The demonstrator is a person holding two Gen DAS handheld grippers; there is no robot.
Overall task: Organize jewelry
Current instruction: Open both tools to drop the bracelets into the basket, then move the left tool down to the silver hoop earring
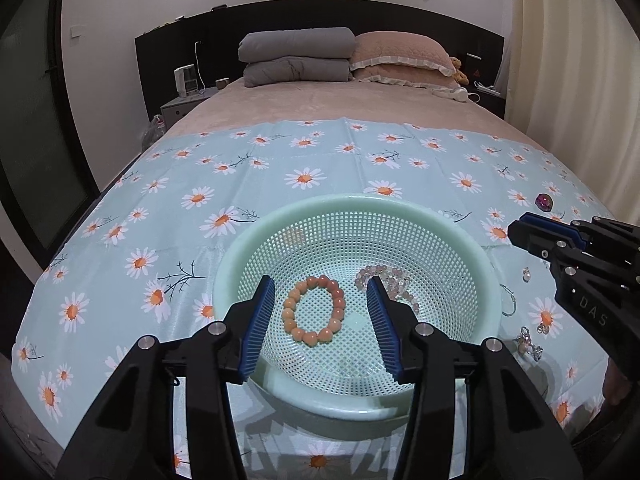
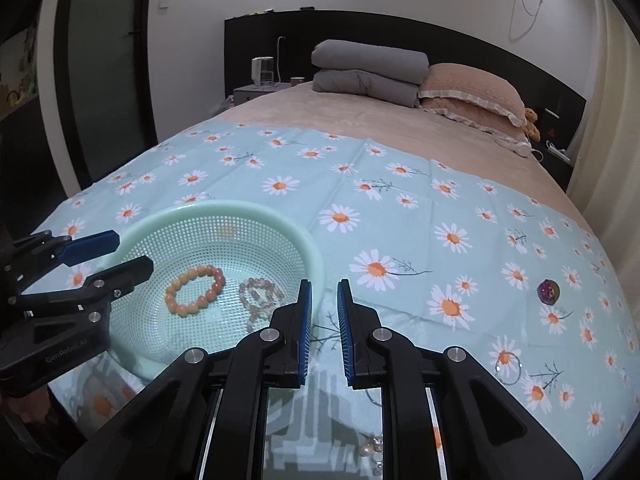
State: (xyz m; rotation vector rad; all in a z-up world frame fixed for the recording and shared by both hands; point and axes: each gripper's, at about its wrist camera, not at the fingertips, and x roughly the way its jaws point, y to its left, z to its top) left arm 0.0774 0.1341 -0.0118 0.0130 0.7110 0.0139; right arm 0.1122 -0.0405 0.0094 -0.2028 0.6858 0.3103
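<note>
A mint-green mesh basket [image 1: 256,236] [image 2: 280,216] sits on the daisy cloth. An orange bead bracelet [image 1: 314,308] [image 2: 196,290] and a pale pink bead bracelet [image 1: 386,284] [image 2: 260,294] lie inside it. My left gripper [image 1: 322,322] [image 2: 116,254] is open and empty above the basket. My right gripper [image 2: 324,328] [image 1: 524,232] is open a little, empty, just right of the basket over the cloth. A purple gem [image 1: 544,202] [image 2: 548,291], a thin silver ring [image 2: 508,368] [image 1: 508,304], and small pearl and silver pieces [image 1: 530,344] [image 2: 370,450] lie on the cloth.
The daisy cloth [image 1: 320,168] covers the near half of a bed. Grey folded blankets [image 1: 296,58] and pink pillows [image 1: 400,56] lie at the headboard. A nightstand with a small heater [image 1: 186,80] stands at the left. A curtain [image 1: 568,60] hangs at the right.
</note>
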